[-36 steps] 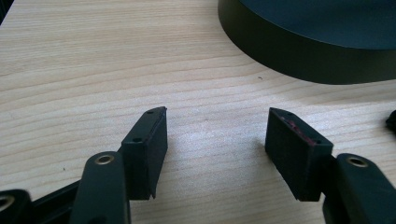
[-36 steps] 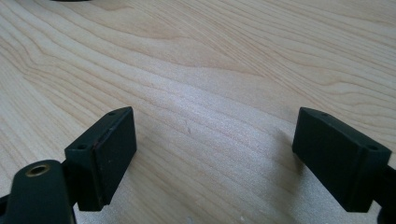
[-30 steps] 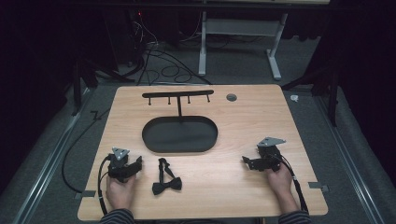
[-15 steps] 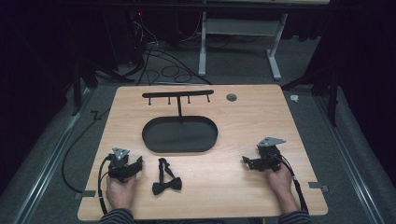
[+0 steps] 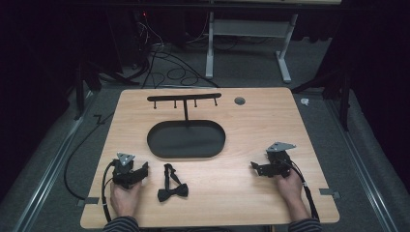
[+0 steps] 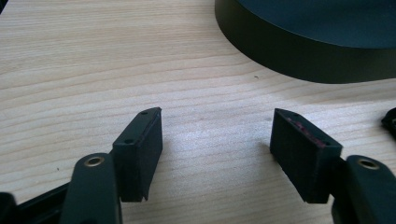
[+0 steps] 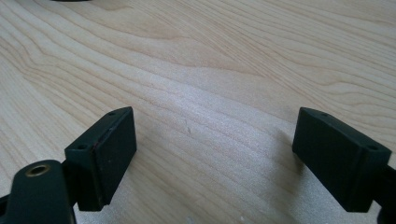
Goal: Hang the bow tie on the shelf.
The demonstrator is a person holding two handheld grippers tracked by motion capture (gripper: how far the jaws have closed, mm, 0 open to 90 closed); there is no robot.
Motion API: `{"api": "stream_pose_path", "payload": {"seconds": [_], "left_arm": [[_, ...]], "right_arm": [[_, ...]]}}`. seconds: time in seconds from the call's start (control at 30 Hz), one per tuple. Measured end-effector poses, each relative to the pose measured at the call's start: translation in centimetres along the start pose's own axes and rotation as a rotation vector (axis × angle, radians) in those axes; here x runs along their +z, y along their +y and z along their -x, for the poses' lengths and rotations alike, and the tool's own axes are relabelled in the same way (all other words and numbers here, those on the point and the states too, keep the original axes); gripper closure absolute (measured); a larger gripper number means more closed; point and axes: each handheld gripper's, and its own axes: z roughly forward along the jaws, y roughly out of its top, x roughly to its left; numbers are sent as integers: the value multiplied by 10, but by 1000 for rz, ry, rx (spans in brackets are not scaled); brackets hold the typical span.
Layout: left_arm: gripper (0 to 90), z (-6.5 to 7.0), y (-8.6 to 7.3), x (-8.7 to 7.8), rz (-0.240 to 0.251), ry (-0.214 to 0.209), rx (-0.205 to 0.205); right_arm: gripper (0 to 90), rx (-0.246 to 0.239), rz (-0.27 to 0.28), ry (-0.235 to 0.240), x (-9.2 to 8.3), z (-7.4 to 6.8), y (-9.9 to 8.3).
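No change is seen against the earlier frames. The wooden table (image 5: 251, 203) fills the centre of the high view. The black oval tray (image 5: 186, 138), with its hook stand (image 5: 184, 99), is set at mid-frame. The left gripper (image 5: 143, 170), lower left, is held released, as is the right gripper (image 5: 255, 166), lower right. A black bow tie (image 5: 171, 186) is laid just right of the left gripper.

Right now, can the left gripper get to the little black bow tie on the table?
Probably yes. The left gripper is open and empty, and the bow tie lies just beside it on the bare table, with nothing between them. The black tray sits farther back, out of the way.
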Motion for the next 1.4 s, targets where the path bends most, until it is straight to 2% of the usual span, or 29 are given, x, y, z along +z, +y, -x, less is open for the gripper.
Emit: {"api": "stream_pose_path", "payload": {"seconds": [0.27, 0.5, 0.63, 0.97, 1.2, 1.4], "left_arm": [[382, 1, 0, 0, 2, 12, -6], [392, 3, 1, -3, 7, 0, -6], [397, 7, 4, -6, 12, -10, 15], [410, 16, 8, -19, 42, -65, 20], [412, 24, 10, -25, 23, -121, 31], [412, 34, 13, -29, 14, -144, 57]], "right_arm": [[144, 0, 0, 0, 0, 0, 0], [144, 0, 0, 0, 0, 0, 0], [144, 0, 0, 0, 0, 0, 0], [144, 0, 0, 0, 0, 0, 0], [144, 0, 0, 0, 0, 0, 0], [144, 0, 0, 0, 0, 0, 0]]}}
